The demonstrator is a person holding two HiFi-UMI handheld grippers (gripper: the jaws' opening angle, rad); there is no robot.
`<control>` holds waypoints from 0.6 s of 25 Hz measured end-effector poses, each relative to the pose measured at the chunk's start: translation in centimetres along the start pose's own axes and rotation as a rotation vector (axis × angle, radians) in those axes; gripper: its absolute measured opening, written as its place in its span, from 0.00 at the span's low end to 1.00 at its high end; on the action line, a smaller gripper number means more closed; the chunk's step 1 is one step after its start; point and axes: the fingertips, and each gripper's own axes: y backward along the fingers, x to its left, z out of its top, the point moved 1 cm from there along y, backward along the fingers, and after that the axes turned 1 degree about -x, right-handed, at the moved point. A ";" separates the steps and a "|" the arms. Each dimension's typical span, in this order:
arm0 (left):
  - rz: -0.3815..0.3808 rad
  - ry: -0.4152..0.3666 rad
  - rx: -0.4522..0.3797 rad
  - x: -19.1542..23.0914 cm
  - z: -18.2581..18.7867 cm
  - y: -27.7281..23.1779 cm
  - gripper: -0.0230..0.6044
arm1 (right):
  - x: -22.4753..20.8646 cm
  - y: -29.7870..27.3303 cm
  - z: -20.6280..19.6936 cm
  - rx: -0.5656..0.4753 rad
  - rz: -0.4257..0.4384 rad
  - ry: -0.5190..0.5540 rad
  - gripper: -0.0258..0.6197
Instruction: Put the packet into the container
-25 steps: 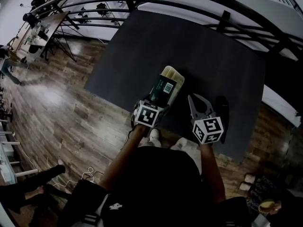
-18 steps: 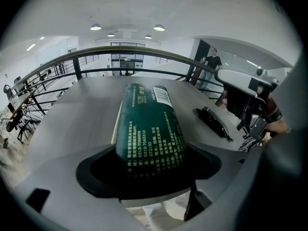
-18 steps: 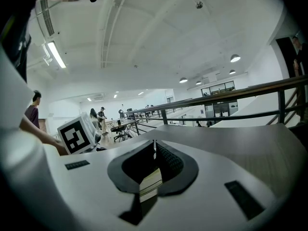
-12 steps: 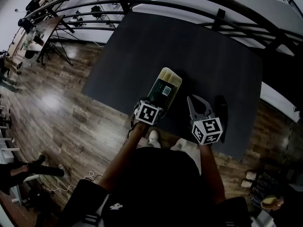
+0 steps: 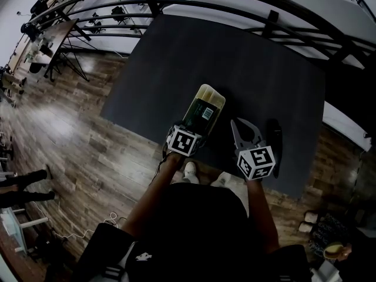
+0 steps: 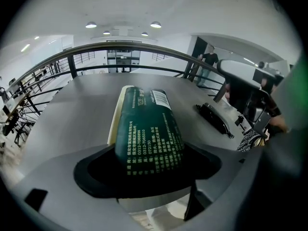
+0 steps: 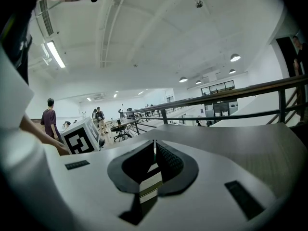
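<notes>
One packet at the container, grip not yet released.

Left gripper [image 5: 194,128] is clamped on the near end of the dark green packet [image 5: 202,111]. The packet lies lengthwise along the pale container [image 5: 212,93] on the dark table [image 5: 176,57]; whether it sits fully inside or rests on the rim cannot be told. Right gripper [image 7: 154,150], just right of the container, has its jaws together and holds nothing. A flat black object [image 5: 274,135] lies further right. Judged outstanding: seat the packet, let go, withdraw.
</notes>
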 end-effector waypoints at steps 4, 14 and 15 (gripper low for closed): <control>0.014 -0.012 -0.035 0.3 0.1 -0.1 0.71 | 0.0 -0.3 0.2 -0.001 0.004 0.000 0.04; 0.032 -0.054 -0.127 0.3 1.2 0.6 0.99 | -0.2 -0.4 0.5 -0.001 0.007 -0.004 0.04; 0.031 -0.049 -0.135 0.3 1.1 0.7 0.99 | -0.1 -0.5 0.5 -0.001 0.008 -0.004 0.04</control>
